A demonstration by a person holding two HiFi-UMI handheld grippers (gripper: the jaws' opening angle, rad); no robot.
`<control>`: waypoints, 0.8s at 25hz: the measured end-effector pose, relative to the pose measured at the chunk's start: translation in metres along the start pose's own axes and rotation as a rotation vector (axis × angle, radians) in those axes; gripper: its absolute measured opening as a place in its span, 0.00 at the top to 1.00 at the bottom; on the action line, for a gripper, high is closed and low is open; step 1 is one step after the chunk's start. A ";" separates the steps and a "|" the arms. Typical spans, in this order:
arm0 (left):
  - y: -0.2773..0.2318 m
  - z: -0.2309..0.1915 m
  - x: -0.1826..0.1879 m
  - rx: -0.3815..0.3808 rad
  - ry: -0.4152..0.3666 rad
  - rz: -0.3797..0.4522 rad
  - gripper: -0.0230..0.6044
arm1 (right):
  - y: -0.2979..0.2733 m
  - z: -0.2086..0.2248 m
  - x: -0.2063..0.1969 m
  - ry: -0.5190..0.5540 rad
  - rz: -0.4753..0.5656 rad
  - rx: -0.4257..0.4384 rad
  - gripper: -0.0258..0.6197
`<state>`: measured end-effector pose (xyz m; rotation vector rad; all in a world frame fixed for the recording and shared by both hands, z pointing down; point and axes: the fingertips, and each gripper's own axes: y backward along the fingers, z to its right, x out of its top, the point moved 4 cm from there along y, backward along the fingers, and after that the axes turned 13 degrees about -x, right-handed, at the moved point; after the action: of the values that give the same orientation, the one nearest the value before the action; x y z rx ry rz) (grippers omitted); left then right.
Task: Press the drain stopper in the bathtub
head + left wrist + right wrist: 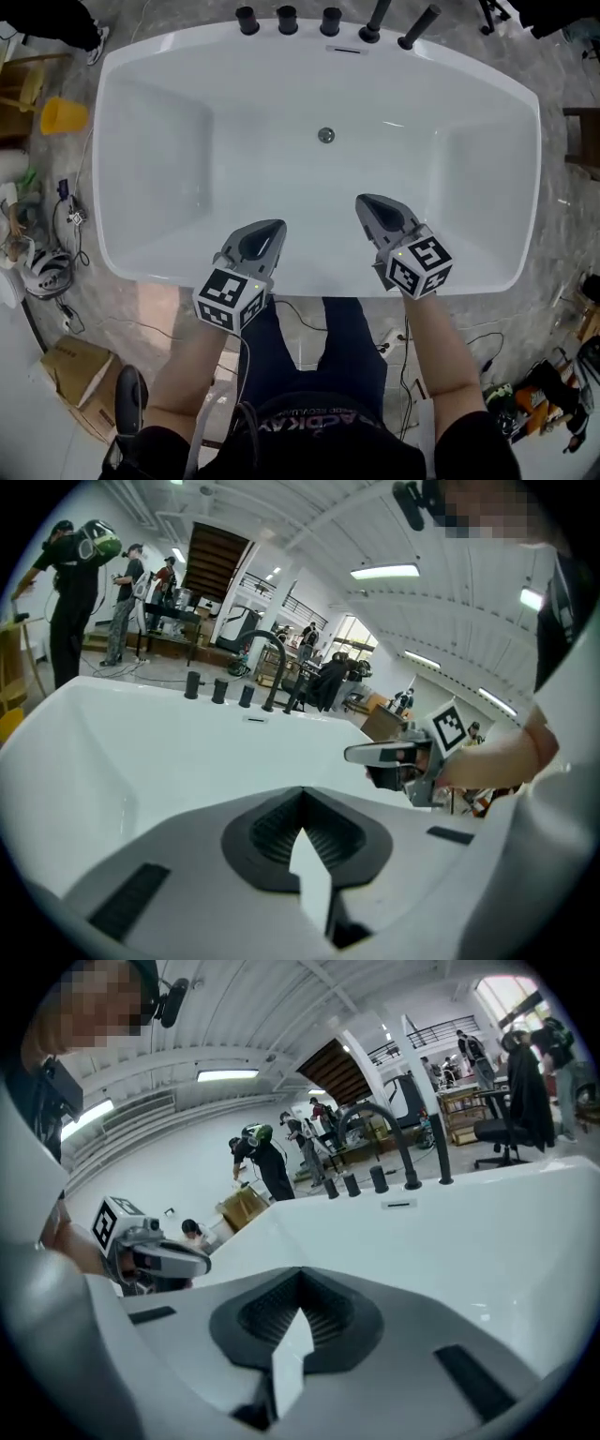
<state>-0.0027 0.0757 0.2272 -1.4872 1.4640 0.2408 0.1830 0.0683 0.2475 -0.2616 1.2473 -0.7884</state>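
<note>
A white bathtub [525, 103] fills the head view, and the small round metal drain stopper [325, 135] sits in its floor near the far side. My left gripper [271, 229] hovers over the near rim, shut and holding nothing. My right gripper [367, 202] hangs further in over the tub floor, also shut and empty, a short way short of the stopper and to its right. In the left gripper view the jaws [302, 797] meet at a point, with the right gripper [377, 754] beyond. The right gripper view shows its jaws [300, 1279] together and the left gripper [178, 1260]. Neither gripper view shows the stopper.
Black tap knobs [287, 19] and a spout [375, 21] line the far rim. A yellow bucket [62, 115], cables and a cardboard box [80, 370] lie on the floor at the left. Several people [70, 592] stand in the hall behind the tub.
</note>
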 end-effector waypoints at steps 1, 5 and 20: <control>-0.005 -0.004 -0.003 -0.006 -0.039 -0.010 0.96 | -0.013 0.006 -0.007 0.021 -0.016 -0.003 0.94; -0.011 -0.016 -0.024 -0.048 -0.140 -0.034 0.96 | -0.068 0.026 -0.044 0.058 -0.098 -0.028 0.94; -0.032 -0.109 -0.108 -0.061 -0.080 -0.056 0.96 | -0.276 0.132 -0.161 0.006 -0.308 -0.245 0.94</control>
<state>-0.0556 0.0584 0.3743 -1.5478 1.3604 0.3092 0.1805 -0.0532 0.5714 -0.6626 1.3278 -0.8978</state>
